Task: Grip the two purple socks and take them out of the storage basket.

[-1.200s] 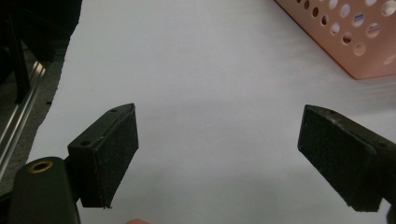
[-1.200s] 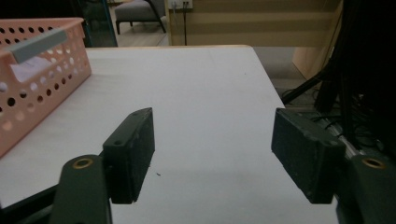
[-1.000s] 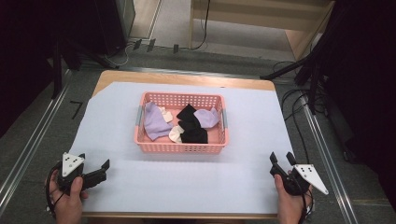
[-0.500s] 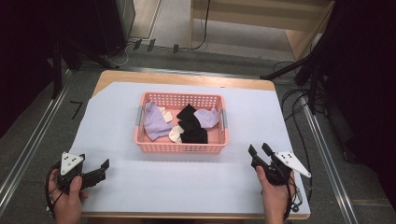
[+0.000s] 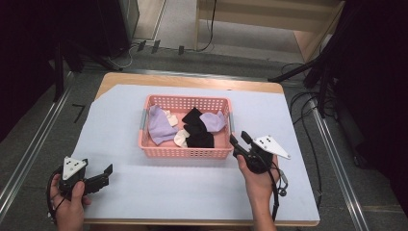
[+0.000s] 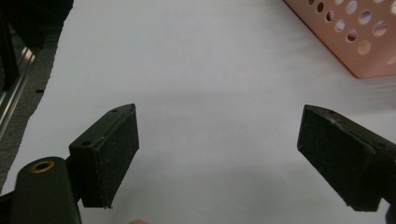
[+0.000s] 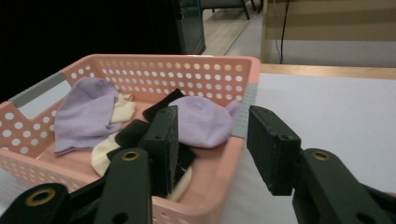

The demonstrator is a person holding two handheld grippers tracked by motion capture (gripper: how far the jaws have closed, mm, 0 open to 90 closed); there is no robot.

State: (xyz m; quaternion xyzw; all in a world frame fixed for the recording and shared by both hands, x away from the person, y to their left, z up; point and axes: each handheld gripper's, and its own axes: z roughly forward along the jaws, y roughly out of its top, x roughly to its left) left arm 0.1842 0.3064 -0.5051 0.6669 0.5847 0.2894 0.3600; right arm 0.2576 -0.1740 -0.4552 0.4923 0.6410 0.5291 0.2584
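Right gripper (image 5: 239,140) hovers at the right front corner of the pink basket (image 5: 185,152), its jaws apart with nothing between them, though they have just been closing; in its own view they straddle the basket's near rim. Lilac, cream and black socks (image 5: 185,127) lie heaped inside the basket. Left gripper (image 5: 107,172) rests on the white table cover (image 5: 159,185) near the front left, jaws wide apart and empty.

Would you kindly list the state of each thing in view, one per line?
Pink perforated plastic basket: upright, holding socks.
Lilac socks: crumpled inside.
Black socks: piled inside.
Cream socks: partly buried.
Left tongs: open, empty.
Right tongs: open, just been closing, empty, at basket's corner.
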